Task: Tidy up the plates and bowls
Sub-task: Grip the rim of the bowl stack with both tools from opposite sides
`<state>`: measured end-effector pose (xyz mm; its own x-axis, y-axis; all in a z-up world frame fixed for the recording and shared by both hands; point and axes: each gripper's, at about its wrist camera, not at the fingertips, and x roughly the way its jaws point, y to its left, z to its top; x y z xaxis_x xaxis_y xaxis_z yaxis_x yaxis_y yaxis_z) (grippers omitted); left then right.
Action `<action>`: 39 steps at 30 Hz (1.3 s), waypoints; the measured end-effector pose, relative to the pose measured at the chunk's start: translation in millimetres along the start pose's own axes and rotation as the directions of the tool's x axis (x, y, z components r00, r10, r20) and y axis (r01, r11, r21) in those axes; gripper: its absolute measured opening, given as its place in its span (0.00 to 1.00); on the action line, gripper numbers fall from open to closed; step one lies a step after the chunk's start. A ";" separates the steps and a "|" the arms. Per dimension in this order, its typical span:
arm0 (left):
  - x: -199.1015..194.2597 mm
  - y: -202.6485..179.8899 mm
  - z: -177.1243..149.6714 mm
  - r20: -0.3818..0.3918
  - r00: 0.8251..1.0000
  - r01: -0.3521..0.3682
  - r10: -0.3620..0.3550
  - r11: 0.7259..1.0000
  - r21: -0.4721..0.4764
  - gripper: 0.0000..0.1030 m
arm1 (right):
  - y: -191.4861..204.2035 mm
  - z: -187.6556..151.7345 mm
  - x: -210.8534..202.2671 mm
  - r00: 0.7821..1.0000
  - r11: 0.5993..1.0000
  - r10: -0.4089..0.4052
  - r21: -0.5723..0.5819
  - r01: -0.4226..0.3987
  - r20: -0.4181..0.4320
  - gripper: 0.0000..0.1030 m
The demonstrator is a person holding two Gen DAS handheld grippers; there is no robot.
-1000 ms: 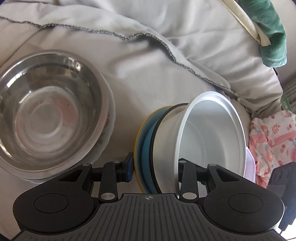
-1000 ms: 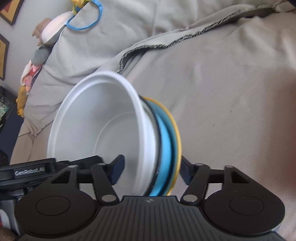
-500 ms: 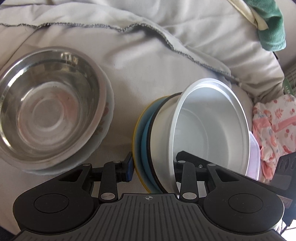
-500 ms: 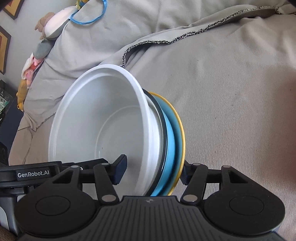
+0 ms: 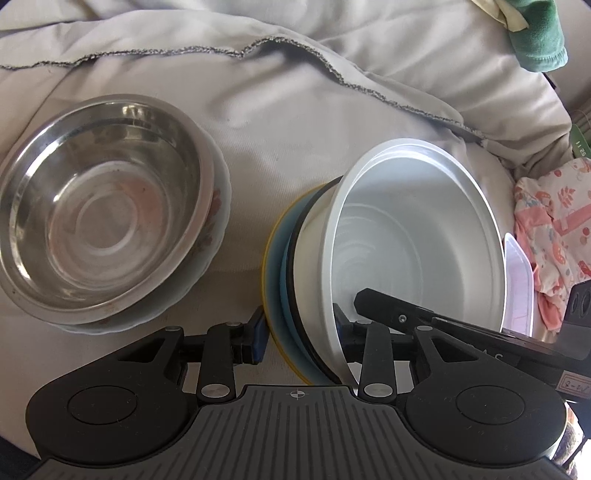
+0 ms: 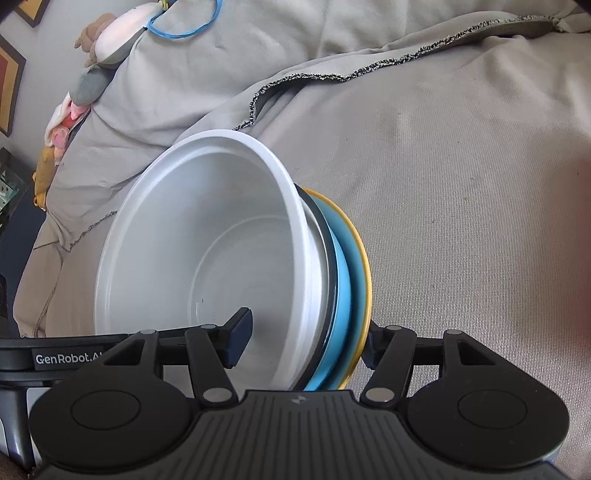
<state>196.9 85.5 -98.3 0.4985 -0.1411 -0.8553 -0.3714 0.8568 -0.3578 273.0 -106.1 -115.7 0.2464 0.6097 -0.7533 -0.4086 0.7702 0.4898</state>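
Note:
A tilted stack stands on edge on the grey cover: a white bowl (image 5: 417, 236) (image 6: 207, 243), a black-rimmed dish, a blue plate (image 6: 341, 302) and a yellow plate (image 5: 266, 266) (image 6: 364, 258). My left gripper (image 5: 299, 330) clamps the stack's near edge, one pad behind the yellow plate, the other inside the bowl; its jaws are opening. My right gripper (image 6: 304, 341) holds the same stack, one finger inside the bowl, the other behind the yellow plate. To the left, a steel bowl (image 5: 103, 214) rests in a flowered white dish (image 5: 218, 206).
Rumpled grey cover (image 5: 295, 129) lies all around, with a raised fold behind. A green cloth (image 5: 535, 37), a pink patterned cloth (image 5: 554, 236) and a white lid (image 5: 521, 280) are at the right. Soft toys (image 6: 92, 74) and a blue ring (image 6: 184, 26) lie far left.
The left gripper has rolled a little, and the stack leans differently in its view. The right gripper's finger has come into sight inside the white bowl. The steel bowl has stayed put.

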 end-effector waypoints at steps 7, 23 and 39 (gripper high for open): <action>-12.8 -10.4 0.7 0.094 0.994 -0.057 0.047 0.993 0.104 0.35 | 6.8 -3.1 -3.5 0.998 0.998 -0.035 -0.043 0.037 0.053 0.60; -36.0 -9.5 22.8 0.246 0.957 0.086 -0.155 0.959 0.270 0.24 | 48.0 12.2 -49.0 0.903 0.931 -0.360 0.036 0.362 0.235 0.60; -10.2 34.3 36.8 0.079 0.962 0.251 -0.260 0.962 0.103 0.22 | 60.1 6.3 -30.3 0.852 0.871 -0.478 -0.009 0.491 0.212 0.71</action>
<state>207.9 134.6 -88.0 0.6381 -0.3191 -0.7007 -0.1515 0.8402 -0.5206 246.5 -77.0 -60.7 0.5919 0.1913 -0.7830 -0.2429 0.9686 0.0531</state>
